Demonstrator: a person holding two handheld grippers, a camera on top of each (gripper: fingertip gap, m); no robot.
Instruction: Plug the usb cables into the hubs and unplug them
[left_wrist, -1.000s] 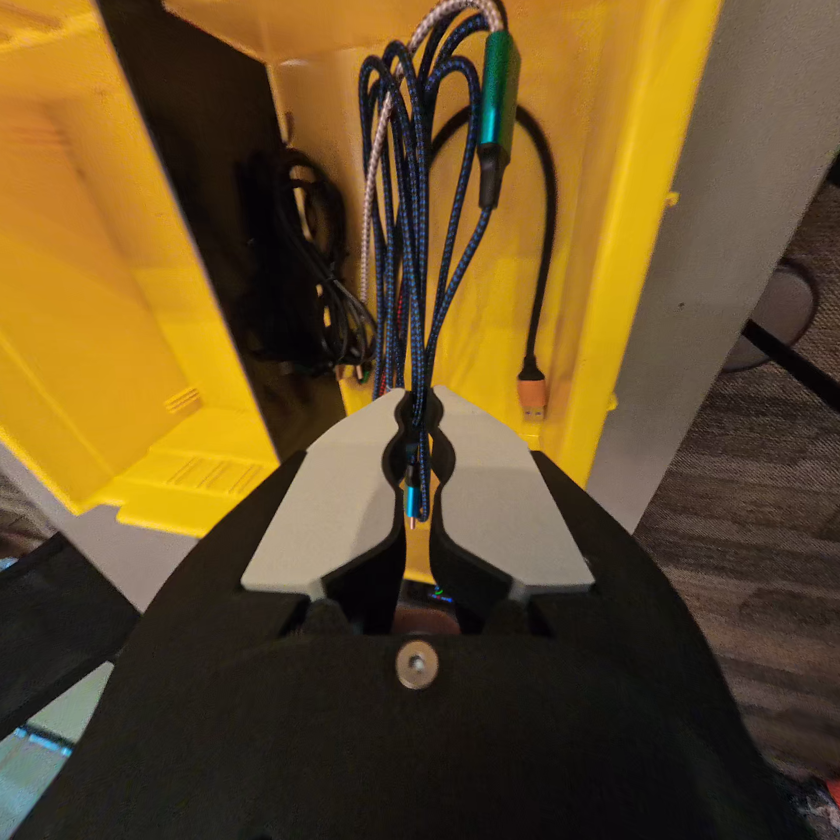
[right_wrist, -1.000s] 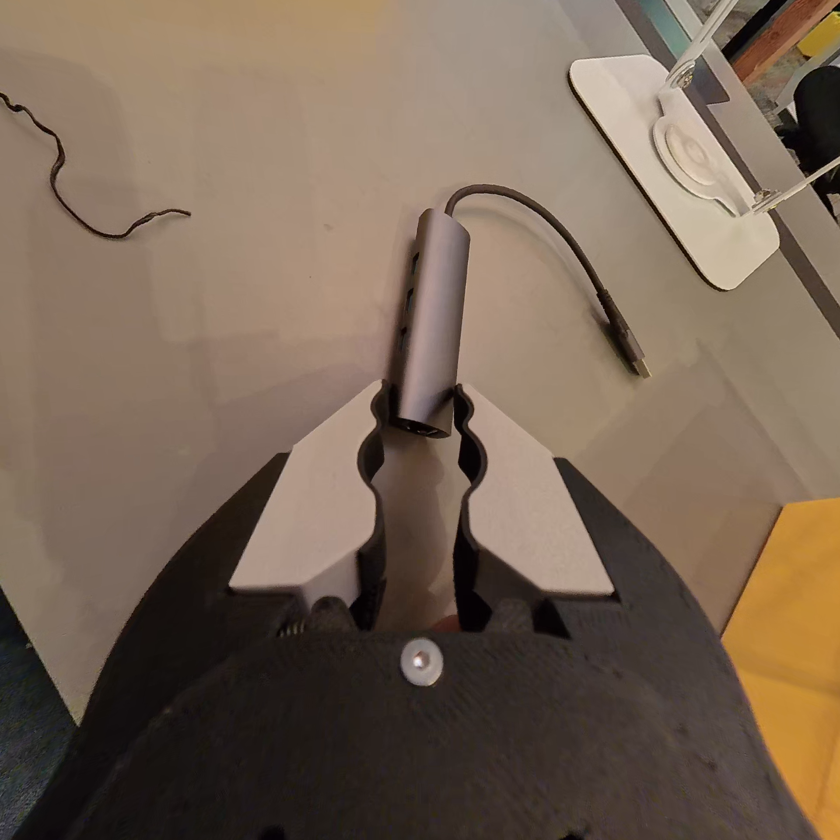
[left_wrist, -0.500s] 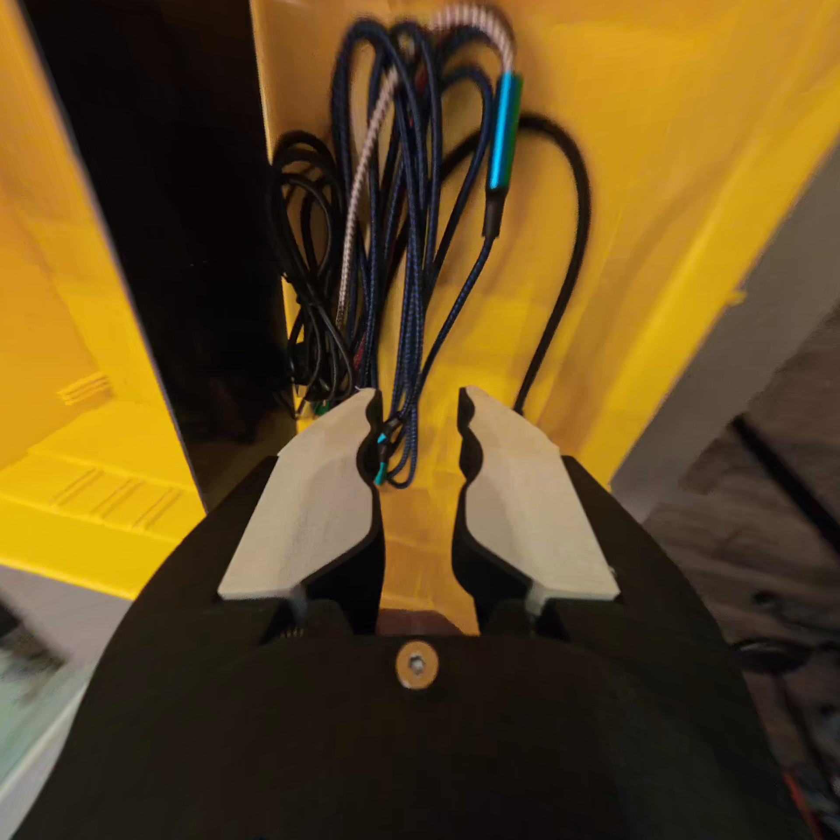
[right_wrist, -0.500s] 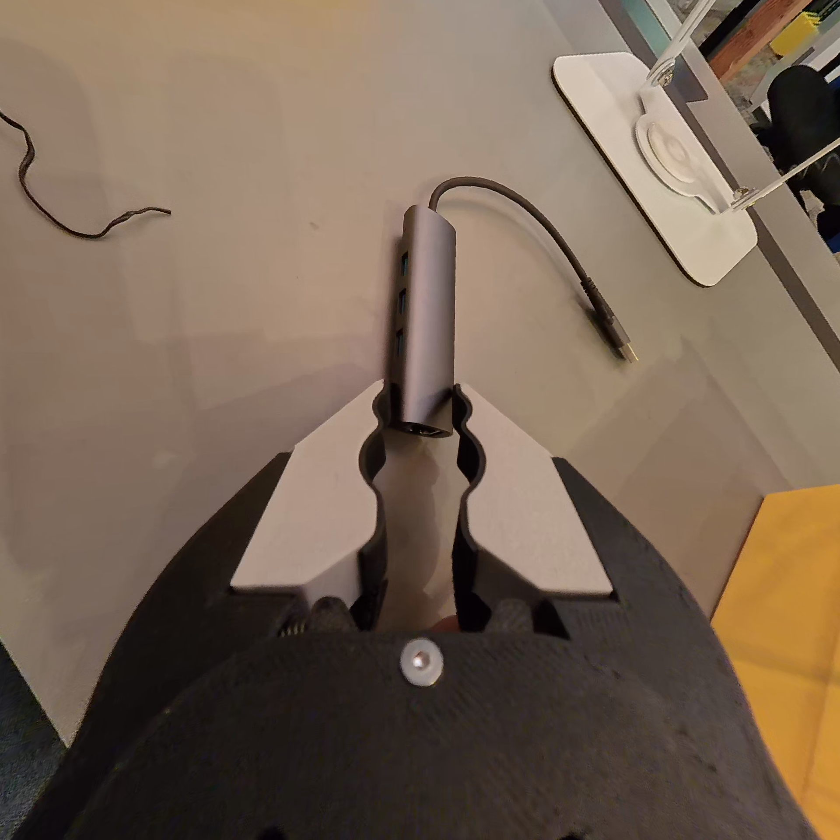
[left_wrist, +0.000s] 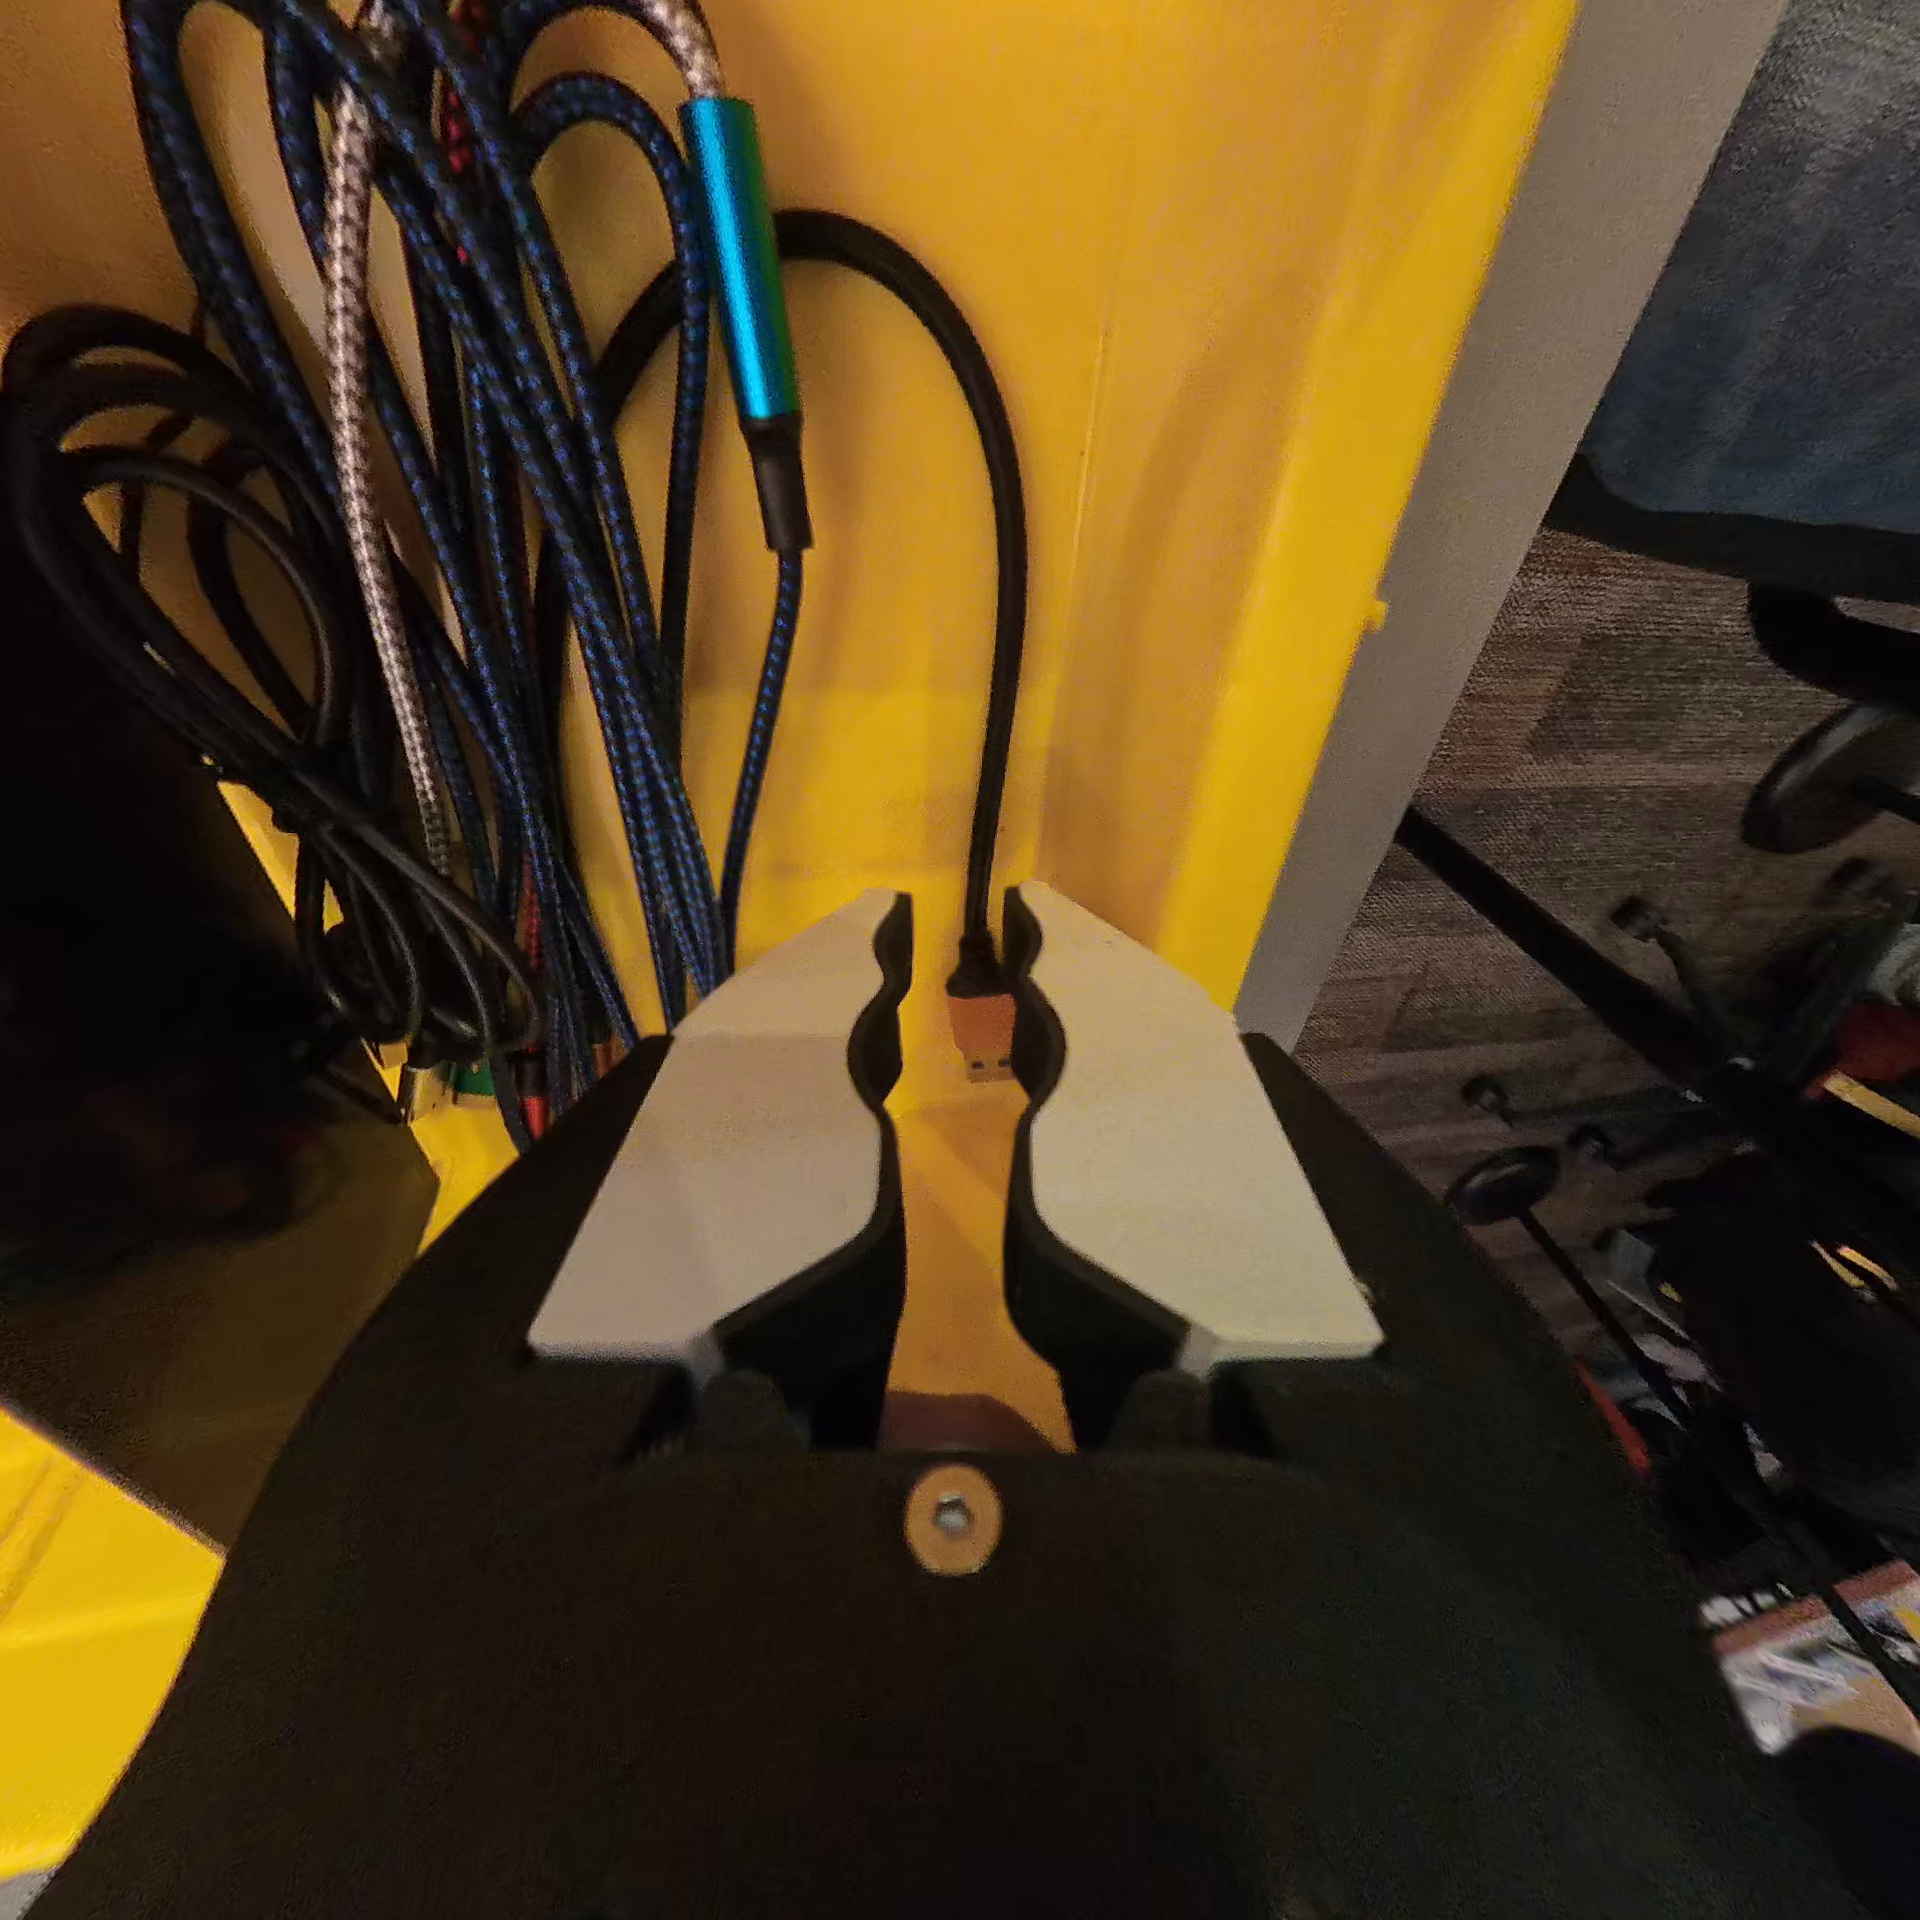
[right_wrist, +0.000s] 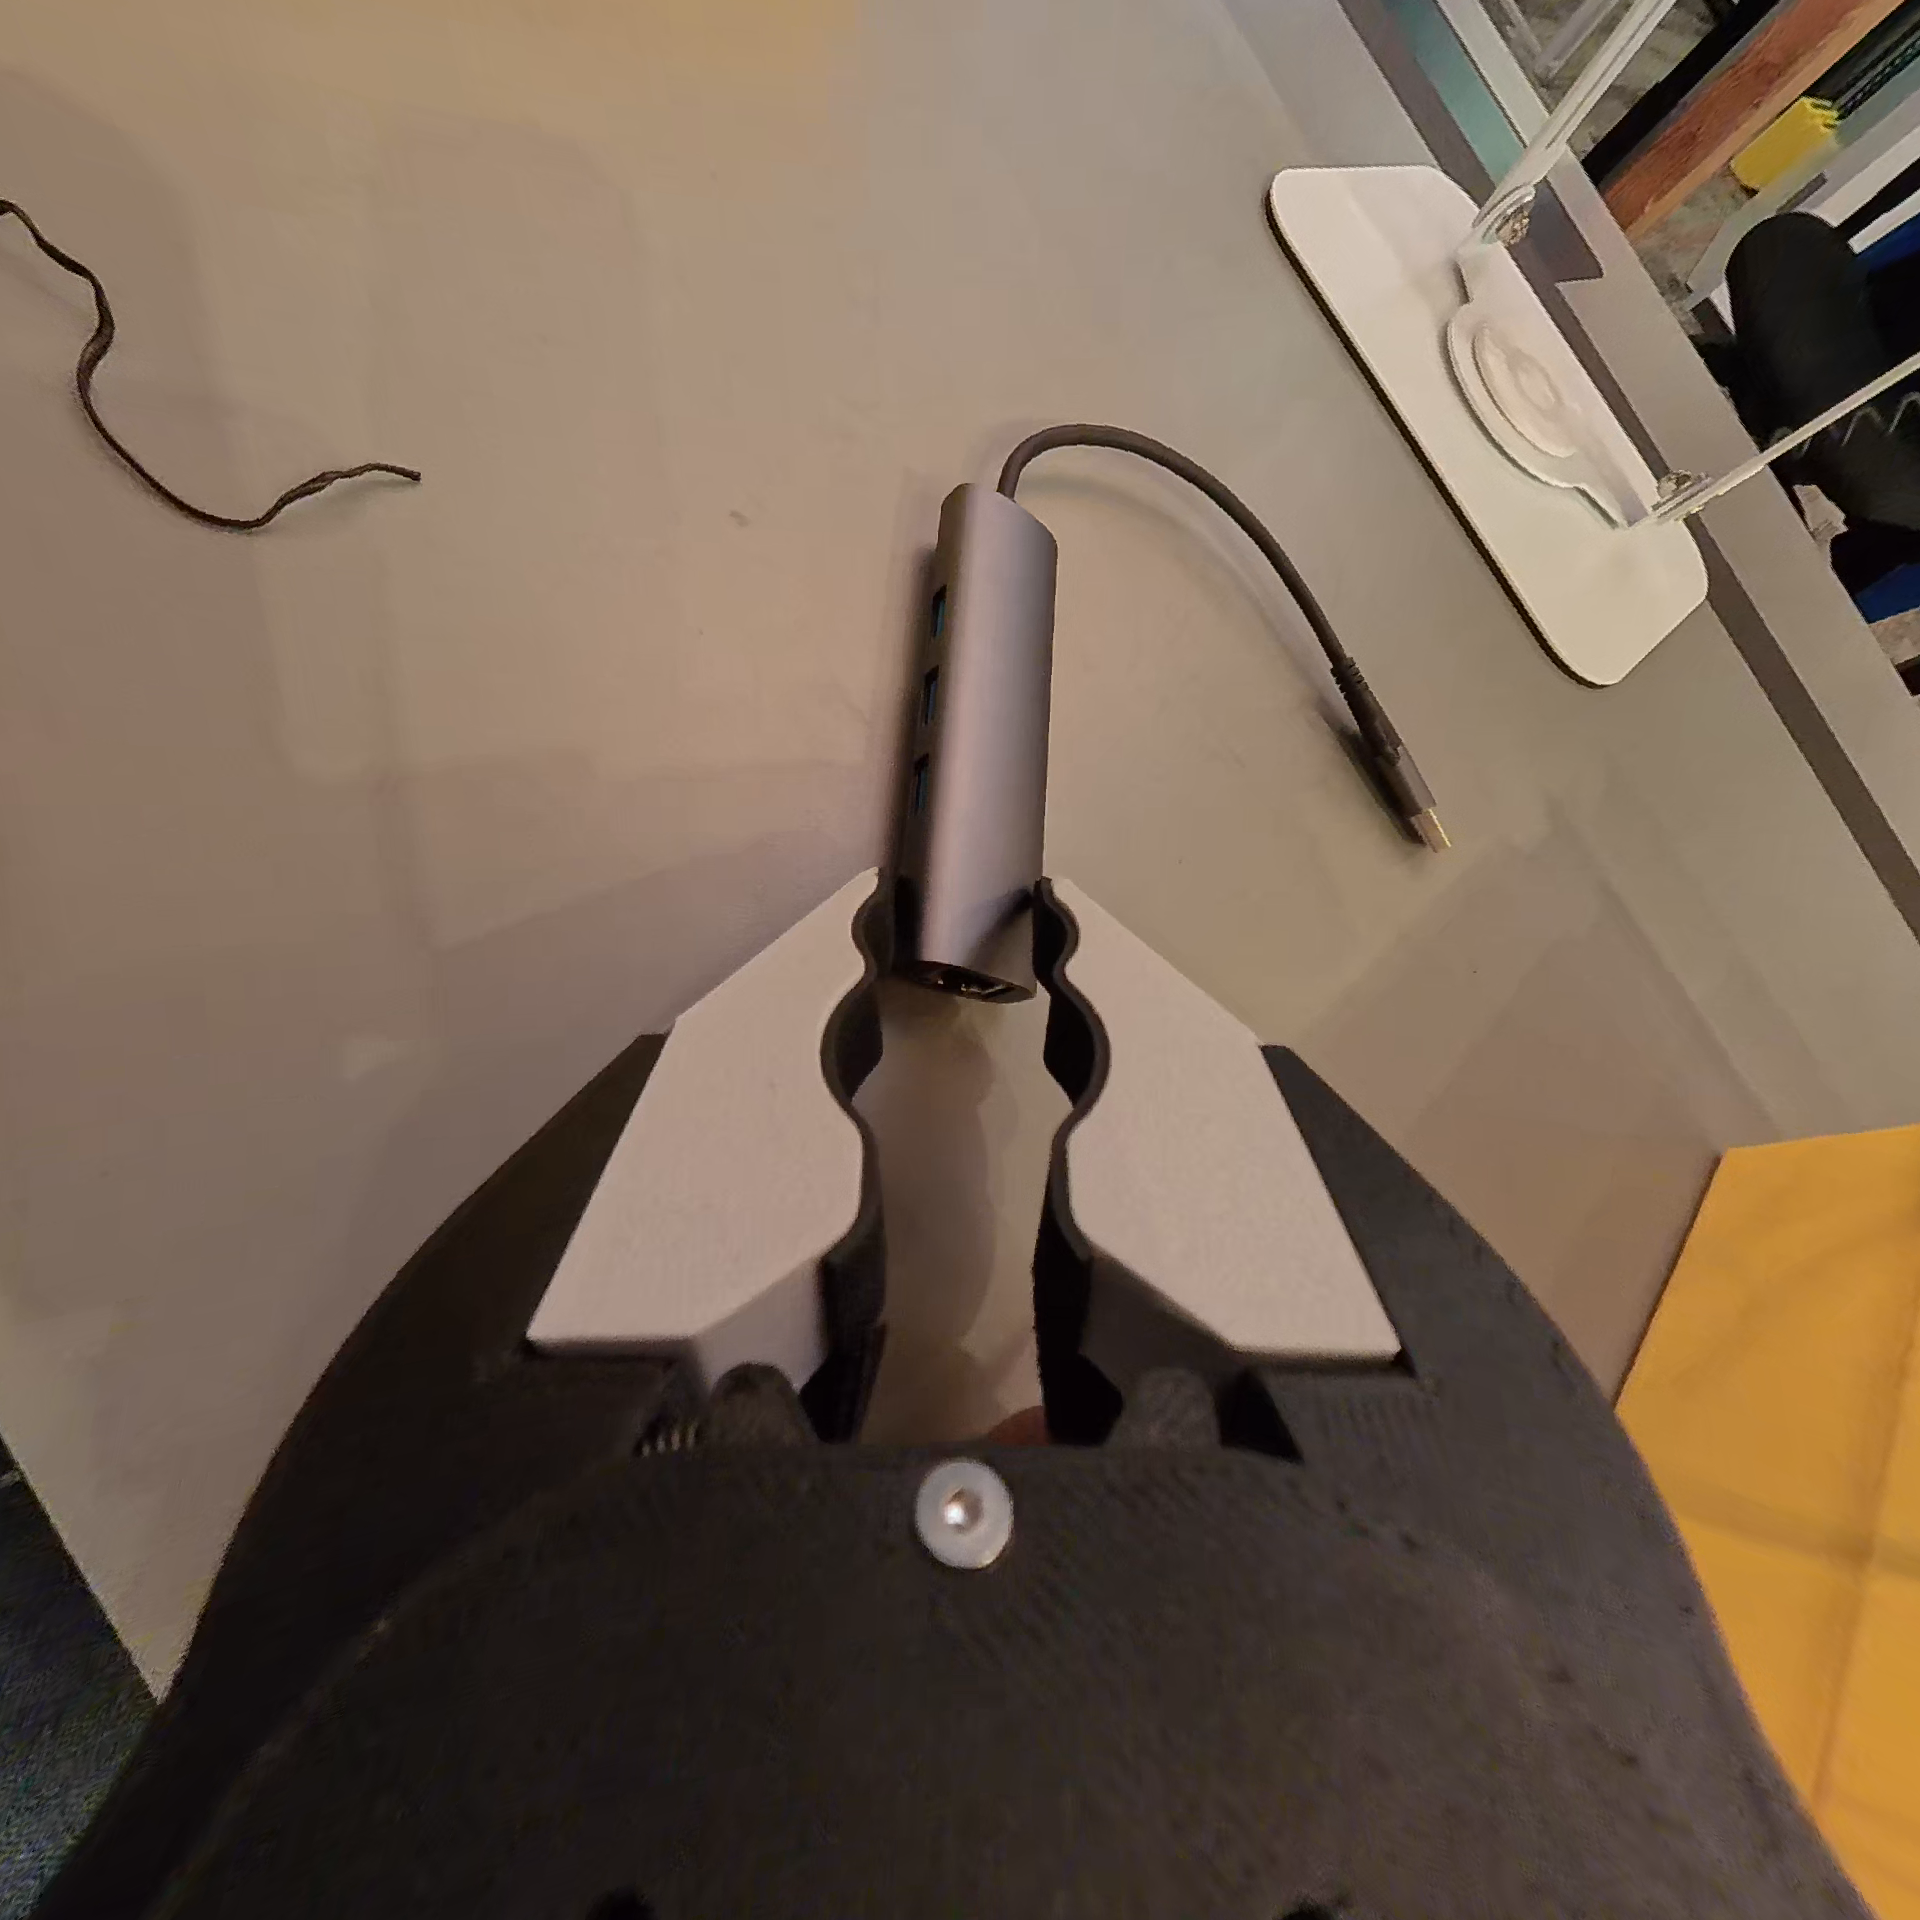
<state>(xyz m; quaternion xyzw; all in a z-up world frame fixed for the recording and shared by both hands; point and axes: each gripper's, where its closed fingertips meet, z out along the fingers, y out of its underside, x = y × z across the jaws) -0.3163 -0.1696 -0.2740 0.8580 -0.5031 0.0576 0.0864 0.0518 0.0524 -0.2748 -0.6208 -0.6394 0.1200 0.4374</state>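
Two views here, and each one has stuff the other doesn't. The left wrist view is all cables: the black cable (left_wrist: 1003, 582) hangs down the inside of a yellow bin (left_wrist: 1226, 436), and its orange USB plug (left_wrist: 982, 1031) sits right between the tips of the left gripper (left_wrist: 958, 914). The fingers are spread apart with a gap on the plug's left side; on the right it's close to the pad, can't tell if it touches. So released, not grasping anything. Just left of that hangs a bundle of blue braided cables (left_wrist: 582, 582), one ending in a teal metal connector (left_wrist: 740, 260), plus a tangle of thin black cables (left_wrist: 260, 727) further left.

The hub only shows in the right wrist view. The grey USB hub (right_wrist: 982, 727) lies on the grey table (right_wrist: 520, 312), and the right gripper (right_wrist: 966, 896) is clenched on its near end. The hub's own short cable (right_wrist: 1247, 551) curves off right, plug loose on the table. Further out: a thin dark string (right_wrist: 156, 457) far left and a white stand base (right_wrist: 1455, 416) top right.
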